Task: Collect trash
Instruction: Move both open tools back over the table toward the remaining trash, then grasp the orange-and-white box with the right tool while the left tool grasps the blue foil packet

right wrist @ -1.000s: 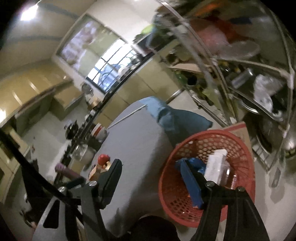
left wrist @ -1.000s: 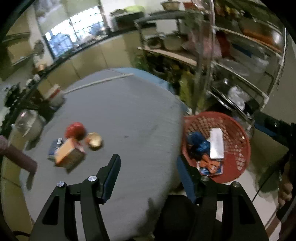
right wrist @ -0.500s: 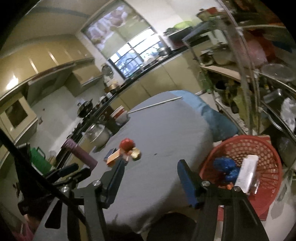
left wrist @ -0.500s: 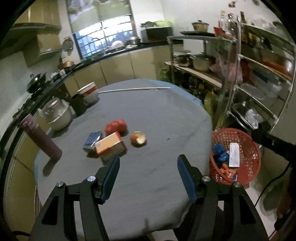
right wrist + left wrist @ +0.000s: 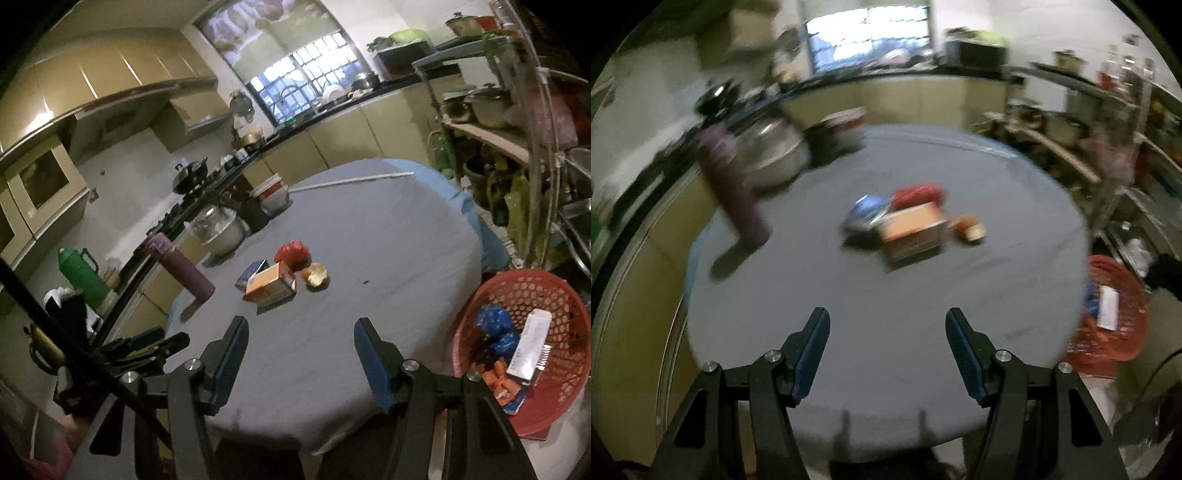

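Left claw [image 5: 886,350]: you've got it about half open with nothing in it, hanging over the near side of the bench [image 5: 886,295].
Right claw [image 5: 299,354]: jaws just closed in a bit, nothing between them, so empty too.
Trash pile: orange box [image 5: 269,284], red wrapper [image 5: 293,253], blue packet [image 5: 251,271] and a small yellowish scrap [image 5: 317,275], bunched mid-bench, well beyond both claws.
Red basket [image 5: 517,295]: on the floor off the right edge, probably so trash drops straight in.
Box axis: long side runs left-right, its right end angled a bit away.
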The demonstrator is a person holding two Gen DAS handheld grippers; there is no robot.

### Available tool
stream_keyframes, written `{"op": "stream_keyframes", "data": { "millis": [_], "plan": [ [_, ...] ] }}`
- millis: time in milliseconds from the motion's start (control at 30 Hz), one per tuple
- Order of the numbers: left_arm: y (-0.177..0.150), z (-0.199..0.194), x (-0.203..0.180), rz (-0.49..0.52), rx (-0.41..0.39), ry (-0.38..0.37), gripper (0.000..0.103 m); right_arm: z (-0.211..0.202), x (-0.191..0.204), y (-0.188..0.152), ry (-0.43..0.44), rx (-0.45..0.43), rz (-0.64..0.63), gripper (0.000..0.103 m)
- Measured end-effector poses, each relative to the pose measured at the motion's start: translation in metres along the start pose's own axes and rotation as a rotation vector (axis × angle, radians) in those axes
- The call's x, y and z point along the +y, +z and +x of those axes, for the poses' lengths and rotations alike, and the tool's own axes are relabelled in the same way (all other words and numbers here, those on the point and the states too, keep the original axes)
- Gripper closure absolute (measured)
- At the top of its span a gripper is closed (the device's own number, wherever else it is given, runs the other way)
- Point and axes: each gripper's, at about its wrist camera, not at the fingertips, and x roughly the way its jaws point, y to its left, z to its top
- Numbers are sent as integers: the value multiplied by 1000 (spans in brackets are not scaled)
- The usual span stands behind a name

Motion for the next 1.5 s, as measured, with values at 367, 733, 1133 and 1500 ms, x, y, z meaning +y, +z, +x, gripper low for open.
{"op": "stream_keyframes", "data": {
  "millis": [367, 733, 1133, 1500],
  "plan": [
    [-25, 46, 82, -164, 117, 101, 37, 74, 13, 8, 15, 118, -13, 40],
    [-25, 78, 73, -156, 194, 90, 37, 141, -9, 20, 13, 204, 38, 40],
    [-15, 84, 63, -153, 212, 97, 37, 247, 43, 85, 194, 234, -10, 39],
    [-25, 75, 81, -188, 223, 129, 37, 343, 49, 84, 141, 425, -54, 40]
  ]
}}
